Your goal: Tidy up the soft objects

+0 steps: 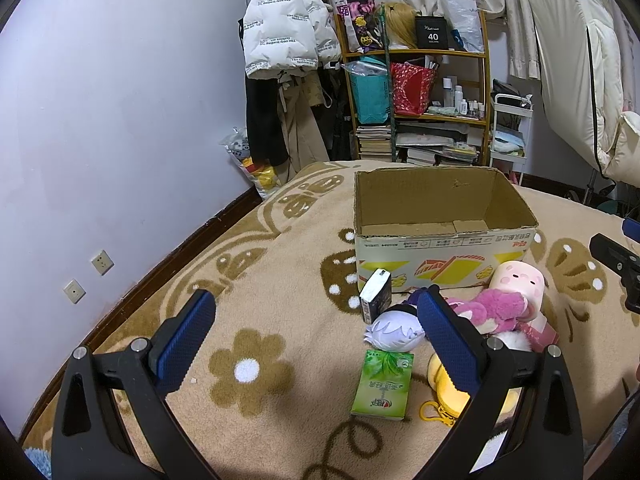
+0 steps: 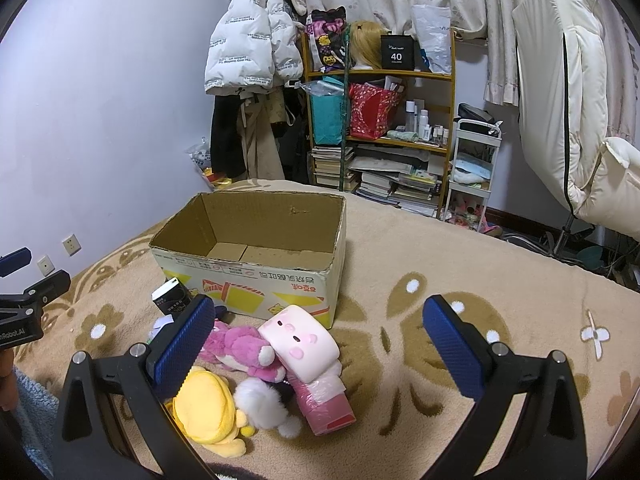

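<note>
An open, empty cardboard box (image 1: pixel 440 216) stands on the bed; it also shows in the right wrist view (image 2: pixel 256 248). In front of it lies a pile of soft toys: a pink bear (image 2: pixel 236 346), a pale pink marshmallow plush (image 2: pixel 300 344), a yellow plush (image 2: pixel 208 408), a white fluffy plush (image 2: pixel 260 404) and a white-haired doll head (image 1: pixel 394 332). My left gripper (image 1: pixel 316 312) is open and empty, left of the pile. My right gripper (image 2: pixel 320 316) is open and empty above the pile's right side.
A green carton (image 1: pixel 384 384), a black-and-white small box (image 1: pixel 376 294) and a pink package (image 2: pixel 328 404) lie among the toys. The bed wears a beige flower-patterned blanket (image 1: pixel 256 264). A cluttered shelf (image 1: pixel 420 92), hanging coats (image 1: pixel 280 20) and a white chair (image 2: pixel 568 120) stand behind.
</note>
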Demonstrator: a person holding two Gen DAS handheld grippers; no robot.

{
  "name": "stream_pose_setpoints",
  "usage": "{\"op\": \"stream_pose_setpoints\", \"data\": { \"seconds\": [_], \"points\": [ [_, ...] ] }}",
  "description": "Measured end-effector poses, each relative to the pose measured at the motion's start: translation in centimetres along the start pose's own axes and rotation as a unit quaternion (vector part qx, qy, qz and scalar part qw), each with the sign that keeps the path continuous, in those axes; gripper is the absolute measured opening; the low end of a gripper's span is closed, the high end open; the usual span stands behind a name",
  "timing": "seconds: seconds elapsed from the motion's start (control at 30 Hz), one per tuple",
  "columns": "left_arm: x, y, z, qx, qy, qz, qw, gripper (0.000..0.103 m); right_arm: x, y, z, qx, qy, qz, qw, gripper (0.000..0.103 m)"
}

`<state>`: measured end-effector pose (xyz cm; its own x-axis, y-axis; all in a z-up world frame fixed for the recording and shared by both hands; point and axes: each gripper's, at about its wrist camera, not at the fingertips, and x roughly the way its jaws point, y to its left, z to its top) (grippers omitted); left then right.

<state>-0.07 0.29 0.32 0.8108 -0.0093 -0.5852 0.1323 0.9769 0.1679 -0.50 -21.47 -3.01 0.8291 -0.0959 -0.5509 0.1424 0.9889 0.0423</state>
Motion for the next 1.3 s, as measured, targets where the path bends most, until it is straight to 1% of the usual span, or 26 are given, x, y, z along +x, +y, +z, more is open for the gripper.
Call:
{"op": "stream_pose_setpoints", "data": {
  "seconds": [0.1, 1.3],
  "points": [
    [-0.01, 0.00, -0.01, 0.000, -0.001, 0.000, 1.0000, 0.100, 0.05, -0.68, 0.21, 0.000, -0.001, 0.000, 1.000, 0.103],
    [-0.01, 0.15, 0.00, 0.001, -0.001, 0.000, 1.0000, 0.100, 0.02, -0.44, 0.10, 0.001, 0.000, 0.000, 1.000, 0.103]
  ]
}}
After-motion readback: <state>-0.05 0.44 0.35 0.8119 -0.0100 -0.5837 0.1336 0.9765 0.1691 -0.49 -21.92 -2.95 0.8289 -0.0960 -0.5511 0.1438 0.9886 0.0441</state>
